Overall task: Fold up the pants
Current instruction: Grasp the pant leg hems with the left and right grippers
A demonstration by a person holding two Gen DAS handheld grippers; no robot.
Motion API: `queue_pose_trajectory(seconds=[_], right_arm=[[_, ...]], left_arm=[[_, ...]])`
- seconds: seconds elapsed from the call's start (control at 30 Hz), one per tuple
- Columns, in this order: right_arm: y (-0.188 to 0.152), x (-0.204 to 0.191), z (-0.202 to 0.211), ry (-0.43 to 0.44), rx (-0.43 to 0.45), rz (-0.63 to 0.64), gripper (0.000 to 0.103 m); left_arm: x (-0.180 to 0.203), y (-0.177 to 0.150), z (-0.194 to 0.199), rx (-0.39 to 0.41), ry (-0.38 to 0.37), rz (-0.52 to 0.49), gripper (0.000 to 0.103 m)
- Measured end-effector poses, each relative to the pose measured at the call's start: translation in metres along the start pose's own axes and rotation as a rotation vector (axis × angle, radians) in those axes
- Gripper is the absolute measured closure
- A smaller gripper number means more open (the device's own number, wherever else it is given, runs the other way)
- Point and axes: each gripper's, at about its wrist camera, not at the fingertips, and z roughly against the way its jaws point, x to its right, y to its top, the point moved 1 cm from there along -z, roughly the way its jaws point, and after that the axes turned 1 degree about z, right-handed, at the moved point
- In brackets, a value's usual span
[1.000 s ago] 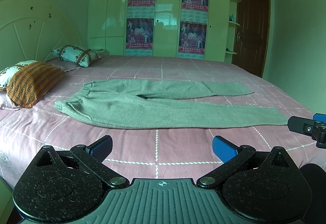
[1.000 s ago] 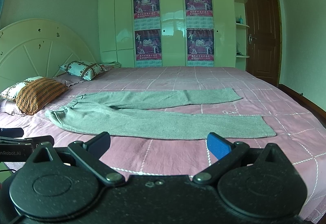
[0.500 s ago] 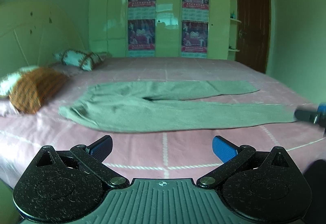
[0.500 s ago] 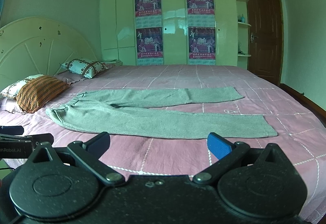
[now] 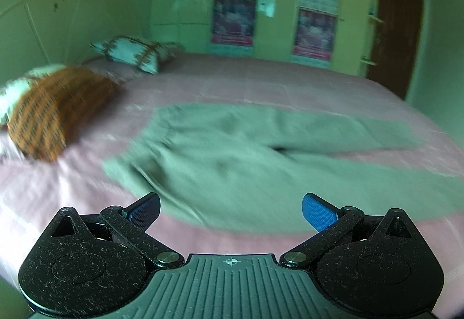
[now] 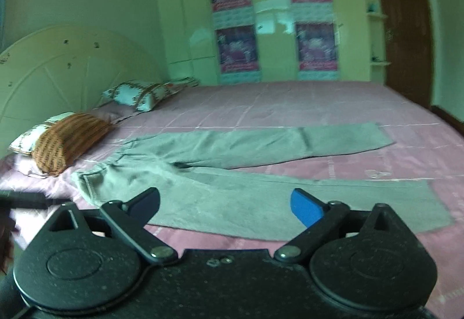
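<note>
Grey-green pants (image 5: 232, 156) lie flat on the pink bed, waistband to the left, both legs stretched to the right in a narrow V. They also show in the right wrist view (image 6: 232, 174). My left gripper (image 5: 231, 211) is open and empty, just above the near edge of the pants by the waist end. My right gripper (image 6: 224, 206) is open and empty over the near leg. The left gripper's tip (image 6: 26, 198) shows at the left edge of the right wrist view, beside the waistband.
The bed (image 6: 304, 104) has a pink checked cover. An orange striped pillow (image 6: 69, 142) and a patterned pillow (image 6: 139, 94) lie at the headboard (image 6: 58, 64) on the left. A wardrobe with posters (image 6: 275, 17) and a brown door (image 6: 403, 29) stand behind.
Both grippers have moved forward and down toward the pants. The left wrist view has swung left toward the waistband and is blurred; the right gripper no longer shows in it.
</note>
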Motion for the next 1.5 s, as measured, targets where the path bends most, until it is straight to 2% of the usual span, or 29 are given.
queue_pose_trajectory(seconds=[0.03,0.1,0.17,0.27,0.4,0.43,0.5,0.53,0.7,0.8,0.9,1.0,1.13,1.17,1.2,1.37,1.43,1.47,1.5], right_arm=[[0.009,0.002,-0.012,0.017,-0.012,0.007,0.024],[0.028,0.007,-0.039,0.041,-0.039,0.01,0.033],[0.049,0.014,-0.069,0.055,-0.061,-0.005,0.037],[0.074,0.021,-0.115,0.064,-0.075,-0.002,0.037],[0.098,0.025,-0.192,0.055,-0.124,0.063,0.037],[0.103,0.026,-0.214,0.057,-0.145,0.077,0.039],[0.11,0.028,-0.256,0.069,-0.179,0.104,0.047],[0.113,0.029,-0.275,0.077,-0.189,0.118,0.048],[0.125,0.034,-0.377,0.109,-0.256,0.239,0.054],[0.131,0.034,-0.429,0.115,-0.297,0.321,0.065],[0.133,0.039,-0.468,0.129,-0.326,0.374,0.068],[0.132,0.045,-0.494,0.15,-0.353,0.417,0.069],[0.127,0.057,-0.508,0.192,-0.385,0.427,0.069],[0.124,0.06,-0.51,0.209,-0.396,0.426,0.069],[0.121,0.061,-0.511,0.213,-0.407,0.436,0.069],[0.121,0.064,-0.511,0.237,-0.419,0.434,0.068],[0.123,0.061,-0.511,0.247,-0.435,0.475,0.068],[0.124,0.06,-0.51,0.261,-0.452,0.484,0.068],[0.123,0.059,-0.51,0.261,-0.462,0.498,0.069]], left_arm=[[-0.01,0.013,-0.015,-0.002,0.015,-0.002,0.0],[-0.028,0.035,-0.049,-0.009,-0.01,-0.003,0.0],[-0.04,0.052,-0.083,-0.034,0.003,0.006,0.0],[-0.057,0.076,-0.142,-0.066,0.019,-0.004,0.0],[-0.082,0.109,-0.216,-0.092,0.035,-0.035,0.001],[-0.087,0.116,-0.234,-0.103,0.038,-0.039,0.002],[-0.096,0.13,-0.27,-0.122,0.04,-0.053,0.014],[-0.1,0.136,-0.29,-0.138,0.042,-0.058,0.015],[-0.114,0.149,-0.367,-0.229,0.042,-0.131,0.015],[-0.123,0.152,-0.393,-0.252,0.044,-0.13,0.015],[-0.132,0.151,-0.418,-0.288,0.034,-0.122,0.015],[-0.143,0.15,-0.435,-0.303,-0.014,-0.085,0.015],[-0.145,0.145,-0.443,-0.295,-0.066,-0.033,0.013],[-0.14,0.144,-0.444,-0.292,-0.083,-0.053,0.013],[-0.138,0.143,-0.446,-0.285,-0.079,-0.069,0.013],[-0.138,0.151,-0.455,-0.273,-0.092,0.009,0.013],[-0.139,0.154,-0.457,-0.28,-0.09,0.015,0.014],[-0.139,0.155,-0.458,-0.282,-0.092,0.015,0.024],[-0.138,0.154,-0.46,-0.293,-0.087,-0.006,0.028]])
